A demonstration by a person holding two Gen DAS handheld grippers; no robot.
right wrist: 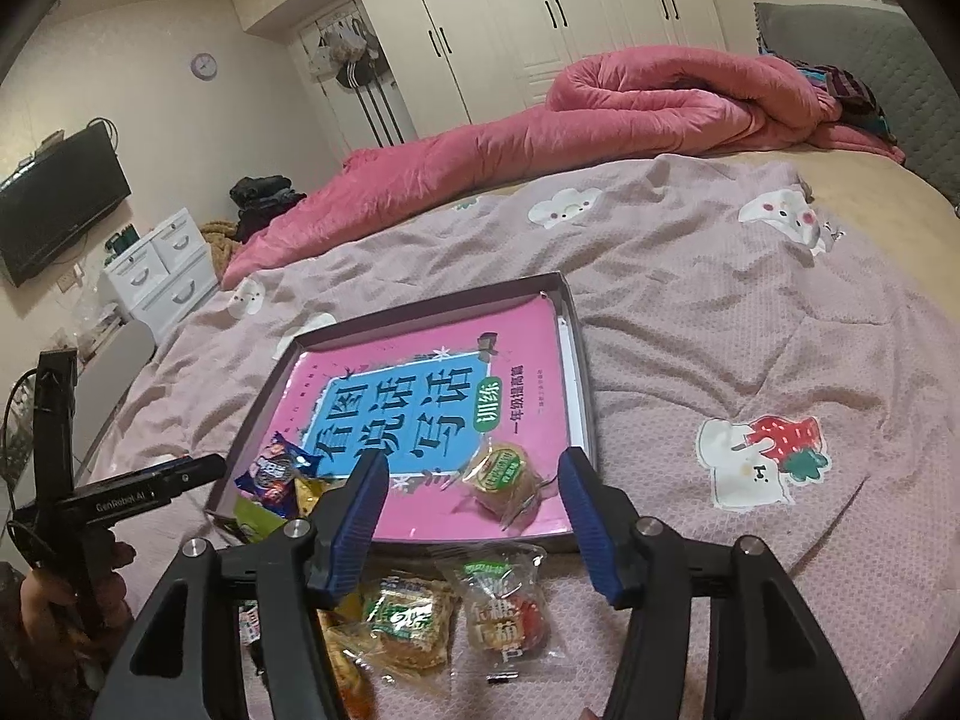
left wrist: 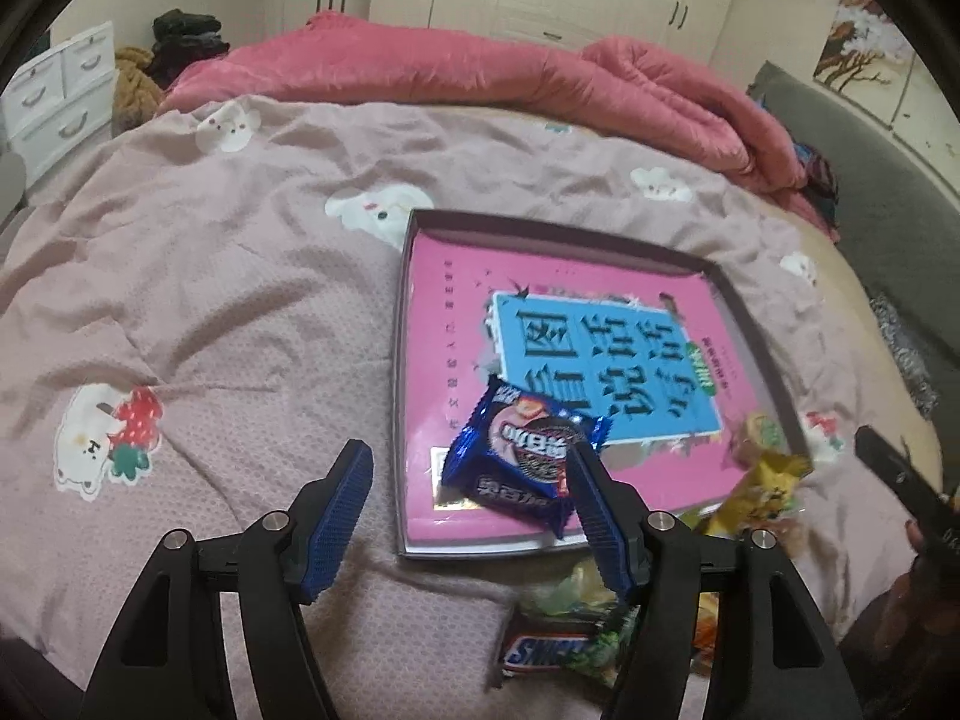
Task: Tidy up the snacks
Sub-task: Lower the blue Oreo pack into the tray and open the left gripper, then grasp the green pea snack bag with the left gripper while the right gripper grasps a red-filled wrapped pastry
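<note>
A shallow box (left wrist: 403, 324) (right wrist: 581, 372) lies on the bed with a pink book lining its floor. A blue cookie packet (left wrist: 525, 455) (right wrist: 277, 473) lies at the box's near corner, by a yellow packet (left wrist: 774, 480) (right wrist: 311, 493). A clear-wrapped round cake (right wrist: 505, 480) rests in the box. My left gripper (left wrist: 468, 483) is open and empty, its right finger just beside the blue packet. My right gripper (right wrist: 474, 480) is open and empty, above the cake. Loose snacks lie on the bed before the box: a Snickers bar (left wrist: 540, 651), a green packet (right wrist: 408, 618) and a clear packet (right wrist: 510, 612).
The bed has a pink patterned sheet (left wrist: 210, 300) and a rolled red quilt (right wrist: 600, 114) along its far side. White drawers (right wrist: 162, 270) and a wall TV (right wrist: 54, 198) stand to the left. A grey headboard (right wrist: 870, 60) is at the right.
</note>
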